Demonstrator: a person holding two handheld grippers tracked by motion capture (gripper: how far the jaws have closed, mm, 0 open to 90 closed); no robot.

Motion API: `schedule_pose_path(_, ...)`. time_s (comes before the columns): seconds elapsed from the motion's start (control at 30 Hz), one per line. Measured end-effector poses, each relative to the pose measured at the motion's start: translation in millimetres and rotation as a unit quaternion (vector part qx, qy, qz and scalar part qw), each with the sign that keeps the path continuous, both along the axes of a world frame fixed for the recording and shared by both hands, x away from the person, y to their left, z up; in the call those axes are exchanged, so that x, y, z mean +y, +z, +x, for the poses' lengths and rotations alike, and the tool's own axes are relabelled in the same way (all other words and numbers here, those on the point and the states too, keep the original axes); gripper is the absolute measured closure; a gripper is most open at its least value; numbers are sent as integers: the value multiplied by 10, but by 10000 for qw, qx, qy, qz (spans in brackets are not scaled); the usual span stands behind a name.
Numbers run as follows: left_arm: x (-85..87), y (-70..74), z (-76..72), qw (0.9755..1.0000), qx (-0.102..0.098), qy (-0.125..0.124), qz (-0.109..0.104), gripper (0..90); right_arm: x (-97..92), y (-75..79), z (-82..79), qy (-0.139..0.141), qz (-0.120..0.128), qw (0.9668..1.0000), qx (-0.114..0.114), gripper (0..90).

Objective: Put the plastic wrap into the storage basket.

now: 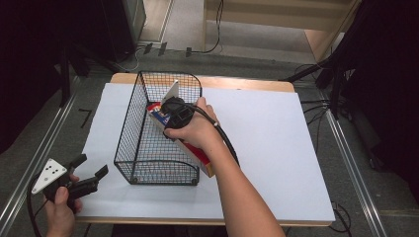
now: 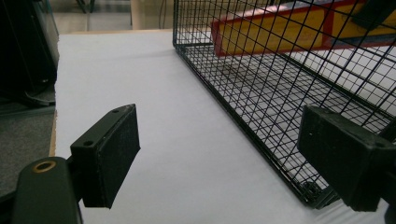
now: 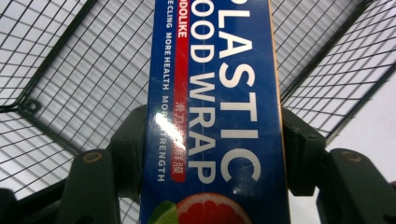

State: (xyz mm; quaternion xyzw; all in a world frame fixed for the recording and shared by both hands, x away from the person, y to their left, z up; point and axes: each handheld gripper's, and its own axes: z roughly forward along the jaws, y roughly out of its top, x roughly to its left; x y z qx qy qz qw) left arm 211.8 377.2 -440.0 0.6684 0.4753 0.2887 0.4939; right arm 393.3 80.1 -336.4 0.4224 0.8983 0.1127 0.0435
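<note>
From the high view, the black wire mesh basket stands on the white-covered table. The right hand-held gripper grasps a long blue plastic-wrap box, its far end inside the basket. The left hand-held gripper sits released near the table's corner. The left gripper view shows its jaws spread beside the basket. In the right gripper view, the jaws clamp the box.

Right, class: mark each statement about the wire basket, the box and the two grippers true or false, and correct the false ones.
1. The right gripper is shut on the long blue plastic wrap box. True.
2. The left gripper holds the black wire mesh basket. False: its jaws are open on nothing, beside the basket.
3. The box lies flat on the white table cover. False: it is held tilted, one end inside the basket.
4. The basket stands on the white cover. True.
5. The left gripper sits near the table's front left corner. True.
</note>
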Motion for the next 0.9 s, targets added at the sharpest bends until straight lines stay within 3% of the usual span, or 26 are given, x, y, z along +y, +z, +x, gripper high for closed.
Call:
schedule_pose_path(0.07,4,-1,0,10000,3,4,-8,133,22,0,-13,91,-4,9999,-68,383)
schedule_pose_path(0.2,4,-1,-2,10000,5,9,-13,133,39,31,-11,21,79,9999,-109,371)
schedule_pose_path(0.33,6,-1,-3,10000,9,12,-17,133,-4,107,0,-62,284,9993,-254,323)
schedule_pose_path(0.67,-3,-2,2,10000,13,-30,21,133,-178,229,31,-261,641,9974,-209,271)
schedule_pose_path(0.73,-5,-4,3,10000,20,-22,13,133,-266,301,44,-418,683,9960,-400,301)
schedule_pose_path(0.9,-7,-3,3,10000,26,-21,18,133,-450,361,76,-614,743,9944,-437,300)
